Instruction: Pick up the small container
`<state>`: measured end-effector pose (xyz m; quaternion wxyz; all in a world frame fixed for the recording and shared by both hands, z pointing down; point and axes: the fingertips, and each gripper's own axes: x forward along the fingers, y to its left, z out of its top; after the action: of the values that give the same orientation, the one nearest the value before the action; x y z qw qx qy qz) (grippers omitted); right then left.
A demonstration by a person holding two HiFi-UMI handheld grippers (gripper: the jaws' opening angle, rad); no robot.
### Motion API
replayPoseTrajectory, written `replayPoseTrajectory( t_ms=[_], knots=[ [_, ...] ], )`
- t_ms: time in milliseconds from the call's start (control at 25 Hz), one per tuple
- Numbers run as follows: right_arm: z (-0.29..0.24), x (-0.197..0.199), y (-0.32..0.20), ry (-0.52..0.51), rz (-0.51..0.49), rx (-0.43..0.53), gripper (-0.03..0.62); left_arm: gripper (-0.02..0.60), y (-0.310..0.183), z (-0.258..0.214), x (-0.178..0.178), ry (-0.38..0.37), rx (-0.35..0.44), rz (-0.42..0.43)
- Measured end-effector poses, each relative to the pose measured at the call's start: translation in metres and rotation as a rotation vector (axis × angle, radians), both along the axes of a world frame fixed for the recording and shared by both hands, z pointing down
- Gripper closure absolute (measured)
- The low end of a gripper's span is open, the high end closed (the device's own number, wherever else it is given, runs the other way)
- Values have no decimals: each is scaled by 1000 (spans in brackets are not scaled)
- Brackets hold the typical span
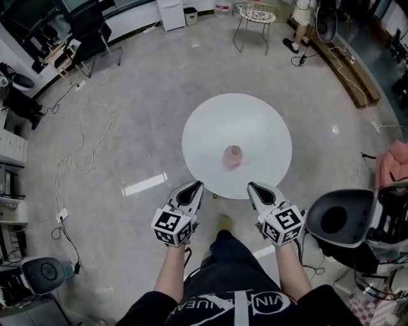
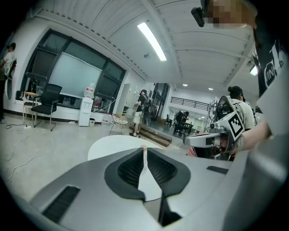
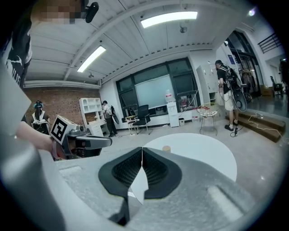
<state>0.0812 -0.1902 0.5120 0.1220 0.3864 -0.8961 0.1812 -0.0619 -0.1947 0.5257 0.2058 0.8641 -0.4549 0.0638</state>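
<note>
Grey floor (image 1: 127, 108) stretched all round us, and in the middle of it stood a round white surface (image 1: 204, 127). On that surface, a little toward our side of its centre, the small container (image 1: 233, 155) stood upright, a pinkish body under a tan lid.

We held both tools by the edge closest to us, one on either side of the container and well apart from it. Our left gripper (image 1: 196, 186) pointed in at the near rim from the left, its marker cube (image 1: 172, 226) back toward our wrist. Our right gripper (image 1: 253, 186) mirrored it, with its own marker cube (image 1: 284, 223) behind.

In the left gripper view the jaws were pressed together at their tips with nothing between them, and the container's lid showed just above them, farther off on the surface. In the right gripper view the jaws were likewise closed on nothing, and the container sat a little to the right of their line.

Beyond the surface we saw a wire chair (image 1: 255, 18), a black office chair (image 1: 89, 35) at the far left and a white cable (image 1: 81, 137) trailing over the floor. A person (image 1: 299, 16) stood at the far side of the room.
</note>
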Motion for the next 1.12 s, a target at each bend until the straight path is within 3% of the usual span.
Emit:
replayPoseTrajectory(
  t_ms=[640,880,1120],
  knots=[
    [49,-8,-50,48,-118,-48,574,555,-41,48,21,-18,-107,6],
    [47,-25,-47,57,-96,-1,555,555,-30,37,11,-3,-95,15],
    [73,-19,-83,103,-68,30,502,555,-56,58,26,-39,-85,57]
  ],
)
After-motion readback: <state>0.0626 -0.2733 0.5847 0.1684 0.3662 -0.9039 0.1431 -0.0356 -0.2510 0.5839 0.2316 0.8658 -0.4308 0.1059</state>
